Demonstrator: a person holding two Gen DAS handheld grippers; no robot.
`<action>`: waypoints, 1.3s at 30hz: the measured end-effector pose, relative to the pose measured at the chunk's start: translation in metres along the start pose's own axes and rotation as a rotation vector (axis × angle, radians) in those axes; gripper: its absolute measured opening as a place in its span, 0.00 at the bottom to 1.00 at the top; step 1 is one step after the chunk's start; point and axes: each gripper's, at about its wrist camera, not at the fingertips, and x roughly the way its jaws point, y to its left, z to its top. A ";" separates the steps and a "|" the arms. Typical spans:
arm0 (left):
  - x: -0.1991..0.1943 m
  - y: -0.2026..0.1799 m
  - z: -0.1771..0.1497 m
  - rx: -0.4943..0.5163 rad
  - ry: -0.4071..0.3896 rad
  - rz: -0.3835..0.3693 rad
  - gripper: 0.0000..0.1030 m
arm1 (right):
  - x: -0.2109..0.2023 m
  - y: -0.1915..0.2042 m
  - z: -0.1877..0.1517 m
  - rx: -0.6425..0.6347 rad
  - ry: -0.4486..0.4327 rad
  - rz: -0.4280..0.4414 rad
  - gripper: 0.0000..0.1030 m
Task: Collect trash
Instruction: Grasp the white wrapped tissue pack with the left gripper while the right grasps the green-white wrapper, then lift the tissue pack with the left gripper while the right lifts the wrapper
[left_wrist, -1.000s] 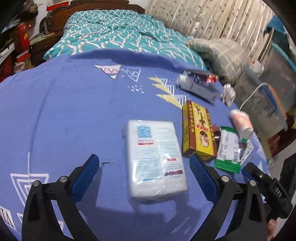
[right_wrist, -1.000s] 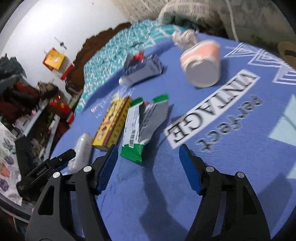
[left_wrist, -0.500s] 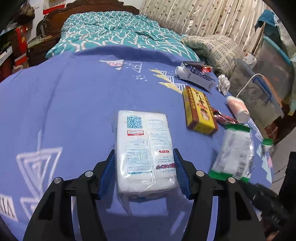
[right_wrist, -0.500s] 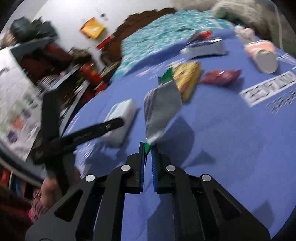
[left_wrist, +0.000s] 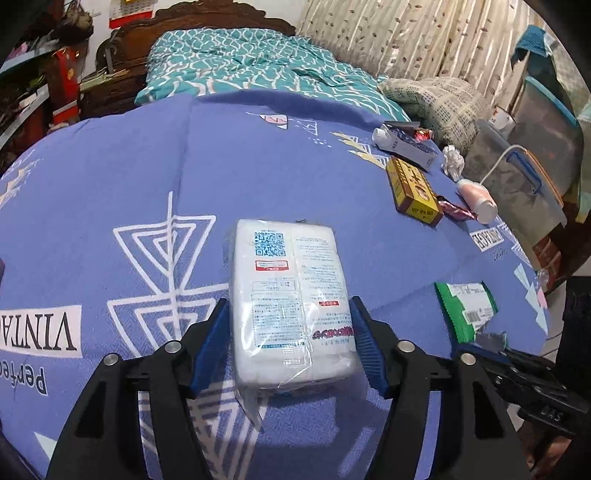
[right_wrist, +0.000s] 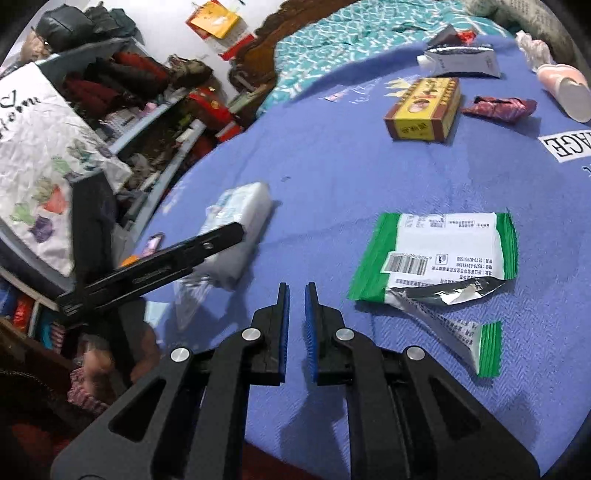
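Observation:
My left gripper (left_wrist: 290, 332) is shut on a white plastic-wrapped tissue pack (left_wrist: 290, 291) and holds it over the blue cloth; the pack also shows in the right wrist view (right_wrist: 236, 221). My right gripper (right_wrist: 296, 317) is nearly shut and empty, just above the cloth. A torn green-and-white wrapper (right_wrist: 439, 254) lies flat to its right, free of the fingers; it also shows in the left wrist view (left_wrist: 467, 308). Farther off lie a yellow box (right_wrist: 424, 109), a red candy wrapper (right_wrist: 498, 107), a pink cup (right_wrist: 567, 90), a grey carton (right_wrist: 461, 61) and a crumpled paper ball (left_wrist: 453, 160).
The blue printed cloth (left_wrist: 147, 177) covers the surface. A teal bed (left_wrist: 240, 62) lies behind. Shelves with clutter (right_wrist: 122, 107) and a white printed bag (right_wrist: 40, 147) stand to the left. Plastic storage bins (left_wrist: 532, 155) stand at the right edge.
My left gripper closed on the tissue pack and drew it back. My right gripper picked up the green wrapper, carried it left, then let it go; it now lies flat on the cloth.

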 end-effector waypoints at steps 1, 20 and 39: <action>0.000 0.000 0.001 -0.004 0.000 -0.001 0.63 | -0.010 0.002 0.000 -0.009 -0.017 0.023 0.12; 0.013 -0.017 -0.003 0.070 -0.011 0.073 0.67 | -0.038 -0.104 0.030 0.267 -0.168 -0.109 0.51; 0.010 -0.078 -0.018 0.201 0.057 -0.142 0.59 | -0.019 -0.070 0.017 0.204 -0.120 -0.043 0.44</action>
